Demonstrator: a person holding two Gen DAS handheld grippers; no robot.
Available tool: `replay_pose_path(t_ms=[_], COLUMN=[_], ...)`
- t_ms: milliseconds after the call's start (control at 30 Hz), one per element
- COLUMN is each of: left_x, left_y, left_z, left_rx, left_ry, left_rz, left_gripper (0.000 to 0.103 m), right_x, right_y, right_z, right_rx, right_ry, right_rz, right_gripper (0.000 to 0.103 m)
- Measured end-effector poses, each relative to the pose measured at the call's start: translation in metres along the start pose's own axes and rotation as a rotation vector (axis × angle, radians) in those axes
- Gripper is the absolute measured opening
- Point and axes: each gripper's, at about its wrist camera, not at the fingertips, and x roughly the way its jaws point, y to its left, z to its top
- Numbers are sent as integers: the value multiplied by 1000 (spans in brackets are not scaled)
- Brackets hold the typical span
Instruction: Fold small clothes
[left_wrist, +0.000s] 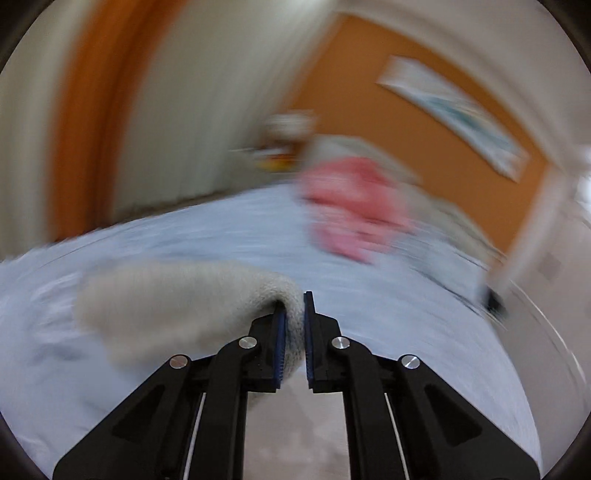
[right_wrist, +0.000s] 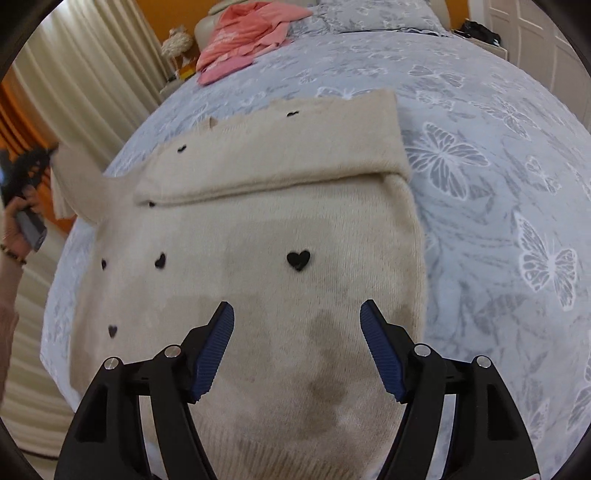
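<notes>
A cream knitted sweater (right_wrist: 258, 229) with small black hearts lies flat on the bed, one sleeve folded across its upper body. My right gripper (right_wrist: 297, 314) is open and empty, hovering just above the sweater's lower body. My left gripper (left_wrist: 294, 310) is shut on the cuff of the other sleeve (left_wrist: 177, 295) and holds it lifted off the bed; that view is motion-blurred. In the right wrist view the left gripper (right_wrist: 29, 166) shows at the far left edge with the raised sleeve (right_wrist: 81, 184).
The bed has a pale blue butterfly-print cover (right_wrist: 480, 166). A pile of pink clothes (right_wrist: 251, 33) lies at the far end, also in the left wrist view (left_wrist: 354, 206). Cream curtains (right_wrist: 85, 74) hang to the left, and white cupboard doors (right_wrist: 535, 33) stand at the right.
</notes>
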Motion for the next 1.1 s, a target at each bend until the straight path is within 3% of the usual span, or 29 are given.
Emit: replay_pose_path(t_ms=[67,133,167,233,267,333,367,433,567,633,667,767,867,967,1033,1067,1100], left_x=[-4,0,6,17,18,18,16,3,-16,-21,-24,-29,-31,-32,-34,-35,-35], left_y=[-70,-120,-145,-163,-163,-150,-135,-100,-32,4,22,32,23,26,31,34,33], left_z=[-30,-76,-115,-172,-201,-219,-223,-224,-214,-214,-219,-221,-222,-221,-223,-224,-224], left_rx=[81,151,193,224,215,128,56,-76,-216,-306,-337,-374,-324,-332,-338,-341,-342], left_ry=[72,179,257,368,393,417,418,372,267,232,207,156,164,156,152,151,150], left_rz=[-143,-236,-259,-240,-197,-167,-159,-135,-63,-32,-39,-108,-69,-83,-94,-97,-100], left_gripper=[9,14,26,53,53,57,64,67,76,77,72,67,67,67,67,67,67], right_x=[-2,-3,-3,-3,-3,-2,0,6,39,56,61,81,114,164,184,182,167], right_y=[-2,-4,-7,-14,-16,-19,-19,-16,7,37,54,119,182,225,235,232,217], right_z=[2,3,5,7,10,19,28,44,89,107,113,122,124,123,124,131,150], right_rx=[23,34,37,43,41,31,17,1,-27,-102,-153,-344,-528,-654,-699,-680,-565], right_ry=[-8,-7,-3,-1,3,-1,-9,-15,-1,-25,-44,-68,-50,28,52,42,36], right_rz=[26,33,38,36,40,52,65,97,170,157,133,124,80,-4,-53,-33,57], right_gripper=[69,70,70,71,71,71,72,74,76,76,76,76,82,84,58,47,19])
